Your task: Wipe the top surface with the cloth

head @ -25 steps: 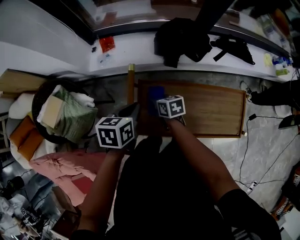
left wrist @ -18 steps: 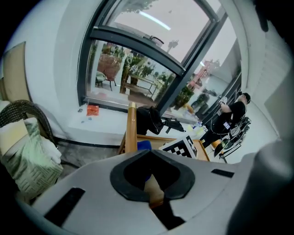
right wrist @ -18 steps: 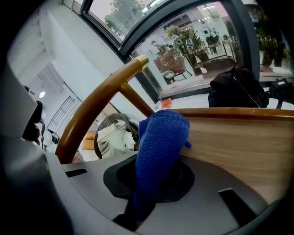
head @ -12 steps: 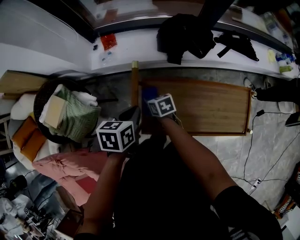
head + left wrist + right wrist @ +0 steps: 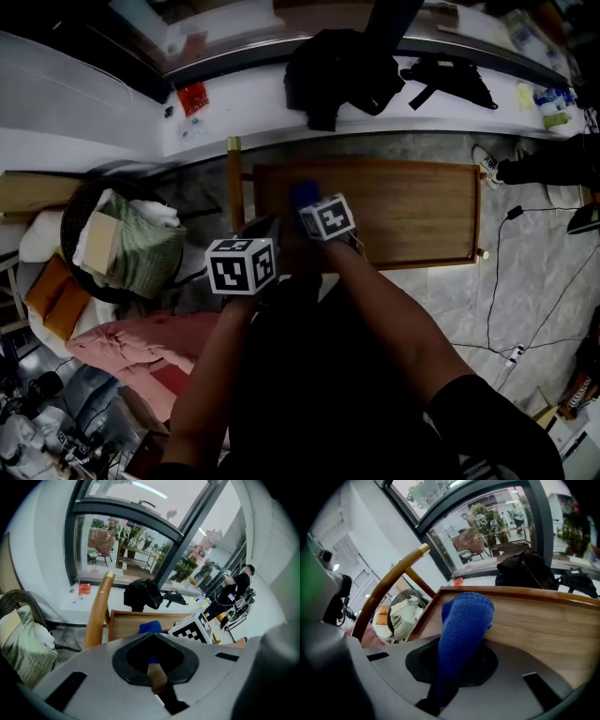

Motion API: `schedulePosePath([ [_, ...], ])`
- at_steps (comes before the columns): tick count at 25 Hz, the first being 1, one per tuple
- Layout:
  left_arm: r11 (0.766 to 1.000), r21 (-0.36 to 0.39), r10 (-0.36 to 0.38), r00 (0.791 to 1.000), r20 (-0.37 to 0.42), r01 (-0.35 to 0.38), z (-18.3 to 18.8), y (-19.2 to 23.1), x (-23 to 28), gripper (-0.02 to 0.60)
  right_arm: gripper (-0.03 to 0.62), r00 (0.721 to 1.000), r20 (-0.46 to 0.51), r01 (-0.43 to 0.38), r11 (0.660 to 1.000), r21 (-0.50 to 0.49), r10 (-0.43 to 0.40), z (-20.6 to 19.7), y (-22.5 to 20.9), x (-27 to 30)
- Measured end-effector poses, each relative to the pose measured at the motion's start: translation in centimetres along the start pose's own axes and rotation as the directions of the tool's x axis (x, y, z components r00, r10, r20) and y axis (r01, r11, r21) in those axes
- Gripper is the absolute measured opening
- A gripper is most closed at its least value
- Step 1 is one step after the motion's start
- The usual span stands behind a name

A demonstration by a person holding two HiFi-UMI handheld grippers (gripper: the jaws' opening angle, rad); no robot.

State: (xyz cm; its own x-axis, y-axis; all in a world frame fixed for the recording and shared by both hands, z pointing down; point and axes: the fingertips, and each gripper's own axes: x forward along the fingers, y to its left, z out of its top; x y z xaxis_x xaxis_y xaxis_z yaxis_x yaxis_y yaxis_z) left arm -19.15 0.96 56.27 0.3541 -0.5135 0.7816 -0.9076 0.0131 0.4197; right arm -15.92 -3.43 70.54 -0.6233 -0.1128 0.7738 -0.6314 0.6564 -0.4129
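A lived-in indoor room, home or studio. Beyond the fingers of the right gripper (image 5: 305, 208) a tall dark-framed glass window (image 5: 126, 545) rises over a long white ledge (image 5: 253, 108) bearing a black fabric bag (image 5: 333, 66). Left of the fingers of the left gripper (image 5: 262, 228), a dark wicker basket (image 5: 75, 192) of folded bedding sits on grey stone floor tiles (image 5: 450, 309).

Head view: looked steeply down from above.
Left gripper view: faced forward past its jaws.
Right gripper view: likewise, nearer.
Shared: the wooden top (image 5: 412, 211).

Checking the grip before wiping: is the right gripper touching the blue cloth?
Touching. The right gripper view shows the right gripper with its jaws closed on the blue cloth, whose lower end is pinched between them.
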Motion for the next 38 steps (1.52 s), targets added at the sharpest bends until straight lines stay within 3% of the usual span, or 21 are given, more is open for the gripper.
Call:
schedulePosePath([
  [16,0.991,0.094,-0.075,0.985,-0.156,0.091,-1.5,-12.9,11.8,0.009,0.048,0.991,0.015,0.128,0.982,0.137,-0.132,-5.7,-15.2,-12.3],
  [26,0.983,0.128,-0.111,0.977,-0.184,0.135,-1.3,-18.5,15.1,0.009,0.048,0.975,-0.001,0.22,0.96,0.176,-0.223,-9.1,-22.8,-17.9],
  [32,0.98,0.13,-0.122,0.972,-0.202,0.151,-1.9,-21.0,17.1,0.009,0.048,0.971,0.011,0.232,0.953,0.196,-0.238,-9.8,-25.6,-21.1],
  [38,0.973,0.133,-0.157,0.965,-0.21,0.188,-2.2,-24.2,18.9,0.009,0.048,0.951,-0.019,0.309,0.937,0.164,-0.31,-11.2,-29.4,-24.0],
])
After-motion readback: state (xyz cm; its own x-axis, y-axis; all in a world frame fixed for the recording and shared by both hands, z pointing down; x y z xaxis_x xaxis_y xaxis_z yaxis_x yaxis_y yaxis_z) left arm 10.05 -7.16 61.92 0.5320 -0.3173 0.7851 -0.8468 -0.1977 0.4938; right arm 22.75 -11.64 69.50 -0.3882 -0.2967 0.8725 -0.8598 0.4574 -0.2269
